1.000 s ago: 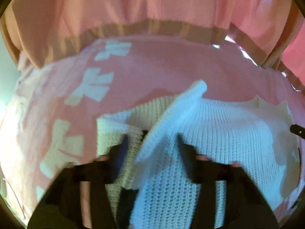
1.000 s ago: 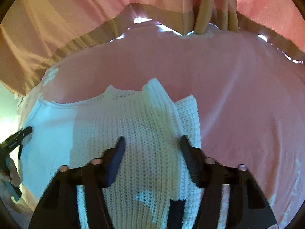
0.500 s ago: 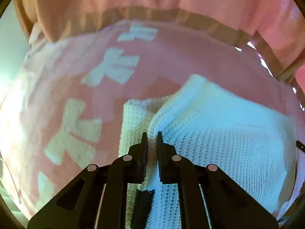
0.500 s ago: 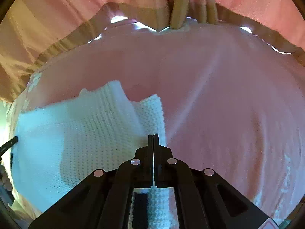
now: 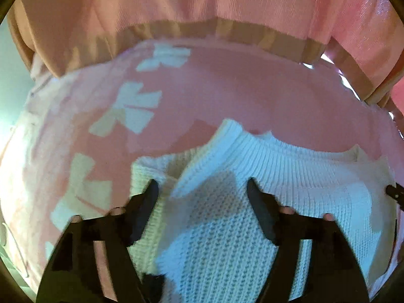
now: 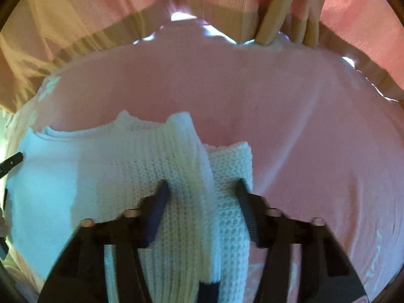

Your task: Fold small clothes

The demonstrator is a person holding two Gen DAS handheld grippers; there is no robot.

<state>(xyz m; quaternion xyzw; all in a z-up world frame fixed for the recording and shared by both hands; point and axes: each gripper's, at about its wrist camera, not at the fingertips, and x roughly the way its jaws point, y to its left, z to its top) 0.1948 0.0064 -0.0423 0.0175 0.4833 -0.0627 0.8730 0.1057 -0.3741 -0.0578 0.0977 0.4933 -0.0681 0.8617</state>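
Note:
A small white knit sweater [image 5: 290, 176] lies folded on a pink cloth-covered surface [image 5: 227, 88]. My left gripper [image 5: 202, 194] is open, its fingers straddling the sweater's left folded edge. In the right wrist view the sweater [image 6: 101, 166] fills the lower left. My right gripper [image 6: 202, 192] is open, its fingers on either side of the raised ribbed fold and waffle-knit sleeve [image 6: 232, 161] at the sweater's right edge. Neither gripper holds the fabric.
The pink cloth has white bow patterns [image 5: 131, 108] on its left part. A pink curtain with a tan hem [image 5: 202, 30] hangs behind the surface. Wooden poles [image 6: 277, 7] stand at the back right. The other gripper's tip [image 6: 10, 164] shows at the left edge.
Both grippers were shut on the sweater's edges half a second ago; both have opened and let the fabric go. The sweater's top layer now lies folded flat.

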